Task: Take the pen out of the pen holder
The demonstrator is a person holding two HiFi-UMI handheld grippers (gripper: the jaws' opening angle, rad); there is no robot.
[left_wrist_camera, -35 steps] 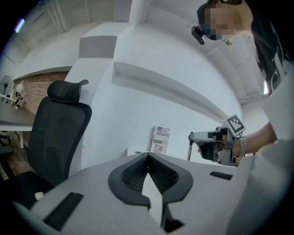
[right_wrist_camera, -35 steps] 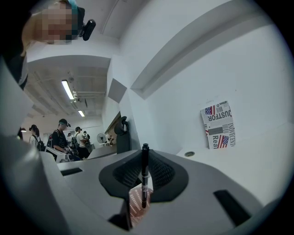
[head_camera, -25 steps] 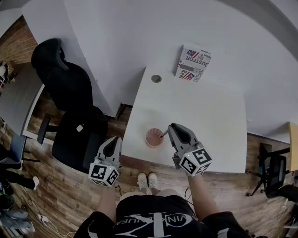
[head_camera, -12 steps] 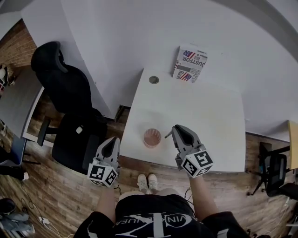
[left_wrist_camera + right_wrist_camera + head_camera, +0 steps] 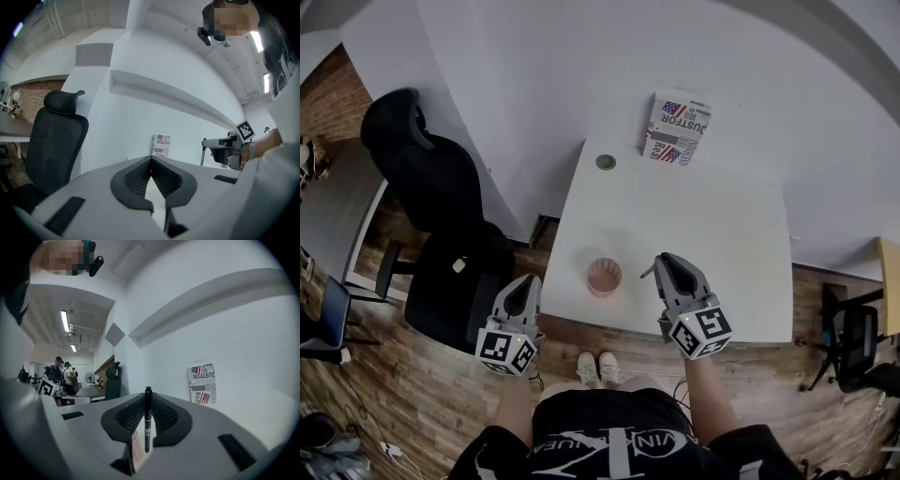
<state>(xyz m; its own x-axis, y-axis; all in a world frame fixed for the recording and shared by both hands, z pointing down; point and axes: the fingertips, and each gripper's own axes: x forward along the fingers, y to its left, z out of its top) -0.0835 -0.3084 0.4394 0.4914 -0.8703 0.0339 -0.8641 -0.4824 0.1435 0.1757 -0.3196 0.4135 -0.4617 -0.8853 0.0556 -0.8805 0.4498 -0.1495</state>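
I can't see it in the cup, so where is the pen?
The right tool pinches the pen upright, just right of the pink cup near the white table's front edge in the head view.

Quick tally: there was one pen (image 5: 147,418), one pink pen holder (image 5: 604,277), one printed box (image 5: 678,128), one small round disc (image 5: 606,161) and one white tabletop (image 5: 712,234). Two grippers too, the left gripper (image 5: 525,282) and the right gripper (image 5: 662,263).

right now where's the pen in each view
Head view: pen at the right tool's tip, just right of the pink cup.
Left gripper view: pen far right, upright at that tool's tip.
Right gripper view: pen dead centre, upright between the jaws.
Shared landmark: the printed box against the wall, in all three.
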